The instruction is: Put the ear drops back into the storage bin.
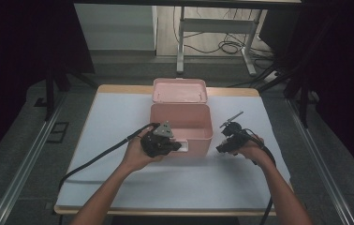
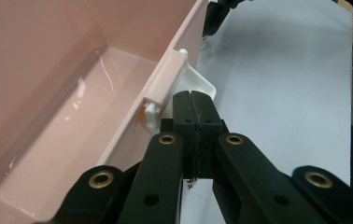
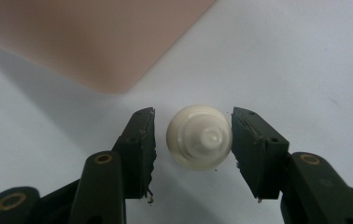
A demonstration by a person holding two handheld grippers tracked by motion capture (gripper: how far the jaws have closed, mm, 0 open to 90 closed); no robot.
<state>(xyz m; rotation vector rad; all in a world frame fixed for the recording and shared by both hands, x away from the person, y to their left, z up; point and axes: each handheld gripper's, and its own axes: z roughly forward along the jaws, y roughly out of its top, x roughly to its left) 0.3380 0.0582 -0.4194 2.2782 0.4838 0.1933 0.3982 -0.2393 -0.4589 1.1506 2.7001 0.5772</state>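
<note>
In the right gripper view the two black jaws stand apart on either side of a small cream-white round object [image 3: 199,136], a knob or cap seen end-on. The right-hand pad is at its edge or just touching; the left pad leaves a narrow gap, so it is bracketed, not clamped. A raised stub at its centre faces the camera, so its axis runs along the line of sight and its length cannot be judged. It lies on the white table cover [image 3: 305,56], near a rounded corner of the pink box [image 3: 95,42], which is out of focus and cut off by the top edge.

In the left gripper view the jaws are pressed fully together with nothing between them — their tips sit at the white latch tab [image 2: 198,84] on the front wall of the pink box [image 2: 72,93], close to it; contact cannot be made out. The inside of the box is bare and glossy.

From the high view, the left gripper [image 1: 177,145] rests at the box's front wall, the right gripper [image 1: 222,147] just to the box's right, tips lowered to the cover. The box [image 1: 180,123] stands open, its lid [image 1: 180,90] tipped back. The round object is too small to pick out here — and no writing or label is readable on anything.
</note>
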